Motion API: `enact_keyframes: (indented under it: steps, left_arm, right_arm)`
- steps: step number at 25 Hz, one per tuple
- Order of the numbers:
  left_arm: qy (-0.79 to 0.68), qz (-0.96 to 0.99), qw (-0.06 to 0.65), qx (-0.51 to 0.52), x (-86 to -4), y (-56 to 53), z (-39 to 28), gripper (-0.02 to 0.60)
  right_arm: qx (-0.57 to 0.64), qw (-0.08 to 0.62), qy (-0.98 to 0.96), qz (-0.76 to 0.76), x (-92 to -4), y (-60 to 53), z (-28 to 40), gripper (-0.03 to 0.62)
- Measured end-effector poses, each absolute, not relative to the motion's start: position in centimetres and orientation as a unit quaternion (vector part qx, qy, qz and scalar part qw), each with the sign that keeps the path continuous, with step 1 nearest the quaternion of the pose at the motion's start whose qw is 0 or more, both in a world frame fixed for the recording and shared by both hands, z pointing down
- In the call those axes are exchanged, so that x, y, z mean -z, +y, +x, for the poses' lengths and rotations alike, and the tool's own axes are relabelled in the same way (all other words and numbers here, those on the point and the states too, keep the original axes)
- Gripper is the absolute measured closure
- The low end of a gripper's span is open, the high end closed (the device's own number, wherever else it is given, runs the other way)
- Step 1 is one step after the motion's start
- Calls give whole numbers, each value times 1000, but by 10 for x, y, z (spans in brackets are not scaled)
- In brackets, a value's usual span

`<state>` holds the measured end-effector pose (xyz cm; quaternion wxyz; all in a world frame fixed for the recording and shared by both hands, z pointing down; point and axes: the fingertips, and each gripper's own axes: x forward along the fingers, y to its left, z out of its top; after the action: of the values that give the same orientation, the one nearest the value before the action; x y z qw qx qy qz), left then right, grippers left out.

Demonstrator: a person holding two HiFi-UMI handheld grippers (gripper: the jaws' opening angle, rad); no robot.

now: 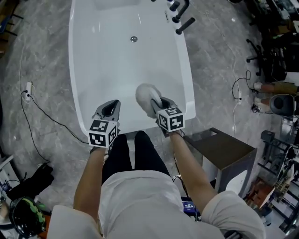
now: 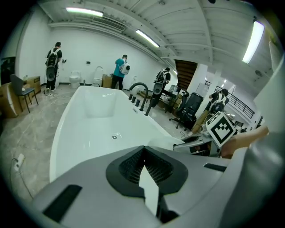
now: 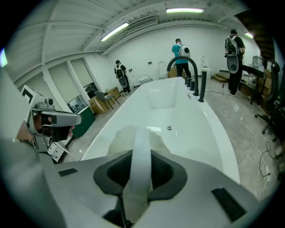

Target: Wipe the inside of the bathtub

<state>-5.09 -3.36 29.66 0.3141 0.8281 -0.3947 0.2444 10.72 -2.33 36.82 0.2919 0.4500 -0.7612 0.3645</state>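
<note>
Person: stands at near end of tub, dark trousers, pale top, a gripper in each hand.
L gripper (image 1: 110, 105): over near rim; jaws nearly together, nothing gripped, only a pale sliver btwn pads.
R gripper (image 1: 161, 103): jaws clamped on pale cloth (image 1: 145, 94), its white strap running btwn them.
Cloth position: inside near end of bathtub (image 1: 74, 60), right of centre; contact w/ surface unclear.
Farther: drain (image 1: 134, 39), then black taps (image 1: 181, 14) at far right rim.
Progress: prob. early or mid-wipe. Tub is evenly white, no wet trail to show what's done; far end likely left.
Writing: none legible; only b/w square markers on gripper cubes (image 1: 170, 119).
</note>
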Motion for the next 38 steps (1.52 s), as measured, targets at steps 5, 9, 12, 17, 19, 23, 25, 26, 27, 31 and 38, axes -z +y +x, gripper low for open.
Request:
enact_keyframes:
  steps: [5,9,12,17,19,23,25,26,27,31,38]
  left_arm:
    - [-396,838,295,-231,-254,-28,-59,571]
    - [-393,852,271,-214,-211,-20,-62,571]
    - [-396,858,255,-203,-184,-19,-67,571]
    - [-399,868,226,-188,-146,-14,-70,571]
    - [-401,871,215,-182,-133,-9,-70,571]
    - [-411,873,201,-167,-109,-10,-74,571]
    - [-414,875,193,-160,-98,-9,-73,571]
    - [-414,877,188,-156,-92,-8,-73,571]
    - [-415,878,183,-152,-86,-8,-73,571]
    - [-422,882,158,-135,-58,-12,-82,571]
    - [-433,884,131,-116,-29,-4,-90,571]
  right_arm:
    - [-349,262,-776,455,-313,-20,100,499]
    - [-325,227,-793,462,-258,-16,93,499]
    - [-315,206,-801,466,-225,-14,87,498]
    - [-292,178,-814,470,-182,-3,83,498]
    - [-278,172,-819,471,-166,2,83,498]
    - [-256,161,-826,476,-138,1,85,499]
    - [-244,151,-831,477,-124,2,87,497]
    - [-239,142,-834,477,-117,3,88,498]
    - [-234,133,-837,477,-109,4,88,497]
    - [-209,112,-846,477,-79,7,85,497]
    - [-188,89,-845,493,-55,12,101,499]
